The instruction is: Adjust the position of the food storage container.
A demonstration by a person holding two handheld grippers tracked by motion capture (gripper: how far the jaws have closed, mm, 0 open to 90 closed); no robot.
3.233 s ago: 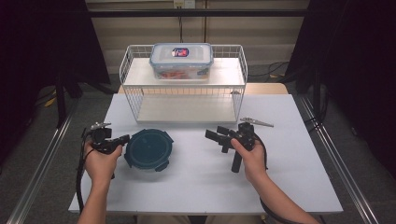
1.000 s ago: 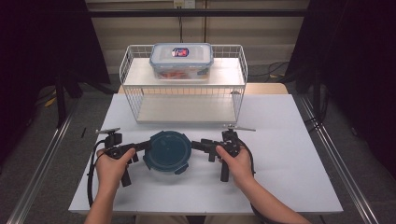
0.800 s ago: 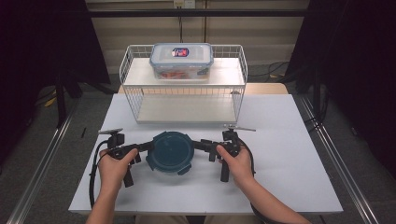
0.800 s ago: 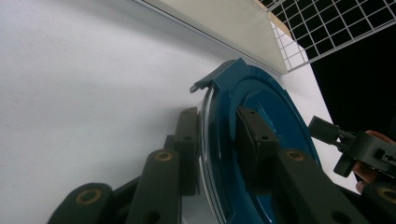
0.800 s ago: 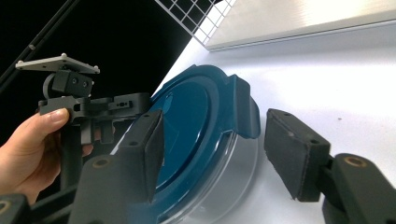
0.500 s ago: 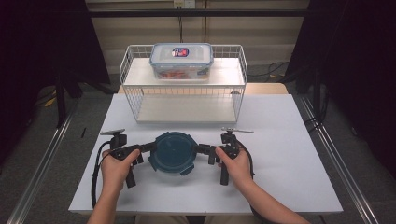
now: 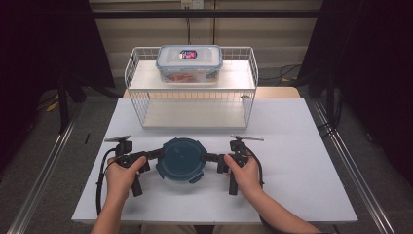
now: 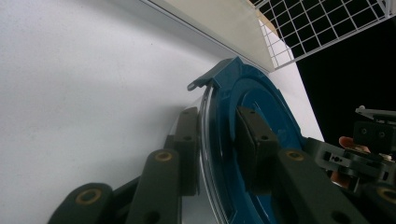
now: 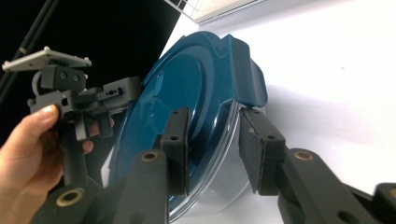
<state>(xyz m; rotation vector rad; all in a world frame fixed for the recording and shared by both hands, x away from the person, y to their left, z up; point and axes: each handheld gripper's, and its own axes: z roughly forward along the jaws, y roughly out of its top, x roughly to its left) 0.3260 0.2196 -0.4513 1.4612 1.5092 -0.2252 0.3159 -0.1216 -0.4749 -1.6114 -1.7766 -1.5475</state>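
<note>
A round clear container with a dark blue clip lid [image 7: 181, 158] rests on the white table [image 7: 302, 161], near the front and centre. My left gripper [image 7: 158, 155] is shut on its left rim; in the left gripper view one pad lies on the lid [image 8: 261, 98] and the other under the clear rim, around my left gripper [image 8: 219, 144]. My right gripper [image 7: 207, 157] comes in from the opposite side. Its jaws have just been closing, and its pads now clamp the lid [image 9: 187, 79] and rim at my right gripper [image 9: 212, 144].
A white wire shelf rack [image 7: 195, 95] stands at the back of the table. On its top shelf sits a rectangular clear food box [image 7: 189, 62] with a clip lid. Dark curtains and metal rails flank the table.
The blue-lidded container went from the left of the table to the centre in my left gripper. My right gripper moved in to its right rim and its jaws closed on it.
</note>
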